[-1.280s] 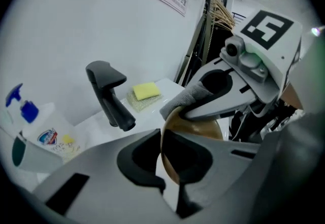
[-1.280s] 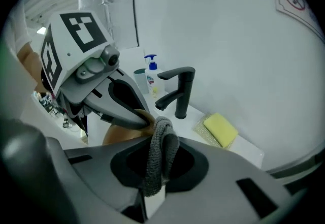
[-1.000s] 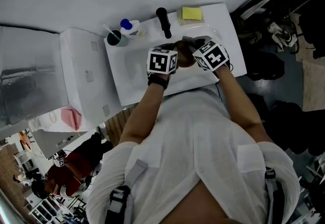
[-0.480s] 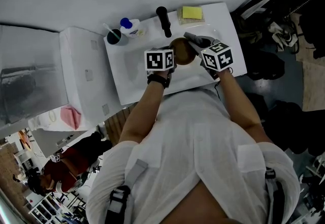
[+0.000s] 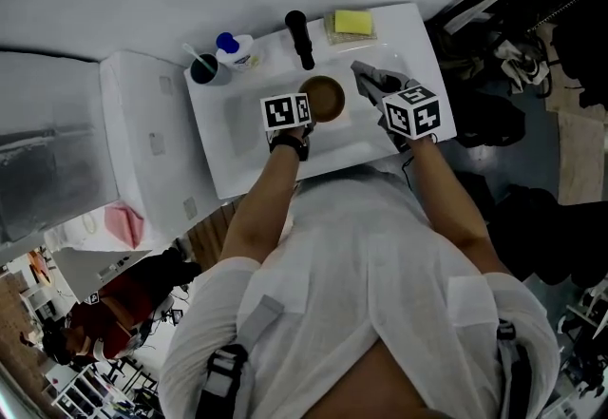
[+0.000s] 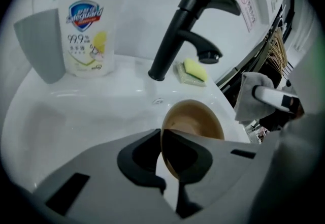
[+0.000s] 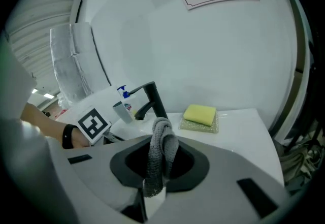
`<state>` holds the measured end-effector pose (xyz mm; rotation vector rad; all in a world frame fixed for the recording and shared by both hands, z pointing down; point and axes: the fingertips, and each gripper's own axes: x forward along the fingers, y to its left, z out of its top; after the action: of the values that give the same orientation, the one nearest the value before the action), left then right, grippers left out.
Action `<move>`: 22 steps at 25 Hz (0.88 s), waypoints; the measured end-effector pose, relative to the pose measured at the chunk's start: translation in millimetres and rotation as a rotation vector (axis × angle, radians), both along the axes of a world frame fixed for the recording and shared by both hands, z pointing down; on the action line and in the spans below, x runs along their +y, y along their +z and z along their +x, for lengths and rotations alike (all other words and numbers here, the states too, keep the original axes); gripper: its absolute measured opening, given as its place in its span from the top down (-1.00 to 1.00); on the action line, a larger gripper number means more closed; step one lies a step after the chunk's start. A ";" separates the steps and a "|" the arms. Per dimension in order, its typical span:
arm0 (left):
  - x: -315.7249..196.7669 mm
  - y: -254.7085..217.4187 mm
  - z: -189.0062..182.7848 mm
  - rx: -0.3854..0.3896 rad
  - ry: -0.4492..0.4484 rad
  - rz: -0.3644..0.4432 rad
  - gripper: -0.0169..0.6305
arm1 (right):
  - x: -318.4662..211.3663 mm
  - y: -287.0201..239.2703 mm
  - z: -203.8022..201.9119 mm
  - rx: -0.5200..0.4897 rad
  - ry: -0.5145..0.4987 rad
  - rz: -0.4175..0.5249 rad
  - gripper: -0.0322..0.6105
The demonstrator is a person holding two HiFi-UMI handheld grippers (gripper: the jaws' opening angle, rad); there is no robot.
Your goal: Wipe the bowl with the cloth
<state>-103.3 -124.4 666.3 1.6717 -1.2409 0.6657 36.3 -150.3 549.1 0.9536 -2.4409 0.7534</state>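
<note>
The brown bowl [image 5: 324, 98] sits low over the white sink basin [image 5: 242, 127], and my left gripper [image 5: 306, 107] is shut on its near rim. In the left gripper view the bowl [image 6: 197, 120] tilts with its hollow facing right, its rim pinched between the jaws of the left gripper [image 6: 165, 159]. My right gripper [image 5: 382, 87] is to the right of the bowl and apart from it. It is shut on the grey cloth [image 7: 161, 154], which stands up bunched between jaws that have just been closing. From the head view the cloth [image 5: 373, 78] hangs beside the bowl.
A black faucet [image 5: 299, 37] rises behind the bowl. A yellow sponge [image 5: 353, 23] lies at the back right of the sink top. A soap bottle [image 5: 234, 48] and a grey cup [image 5: 202, 71] stand at the back left. A white appliance [image 5: 142, 137] is left of the sink.
The left gripper has lowered the bowl toward the basin and away from the cloth. The right gripper has drawn off to the right with the cloth, so the two are now apart.
</note>
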 end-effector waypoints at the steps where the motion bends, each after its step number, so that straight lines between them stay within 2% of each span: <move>1: 2.6 8.9 -1.5 0.004 -0.012 -0.011 0.89 | 0.1 -0.1 1.2 -0.003 0.006 0.003 0.71; 7: 13.7 54.9 1.8 0.089 -0.061 -0.096 0.89 | 4.6 2.9 6.6 0.001 0.012 0.002 0.72; 12: 21.4 78.0 1.4 0.103 -0.064 -0.144 0.88 | 11.2 8.4 7.8 0.005 0.015 -0.004 0.72; 15: 19.5 80.5 4.8 0.138 -0.086 -0.133 0.63 | 12.2 8.5 9.8 0.009 0.014 -0.002 0.72; 18: 17.5 77.1 6.2 0.152 -0.084 -0.113 0.58 | 10.8 6.8 10.3 0.004 0.016 0.002 0.72; 22: 16.1 64.0 2.2 0.130 -0.044 -0.069 0.37 | 6.5 2.0 8.9 -0.013 0.018 0.009 0.72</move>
<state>-101.1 -108.3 730.2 1.6007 -1.1463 0.5578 45.3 -143.8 551.1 0.9788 -2.4519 0.7578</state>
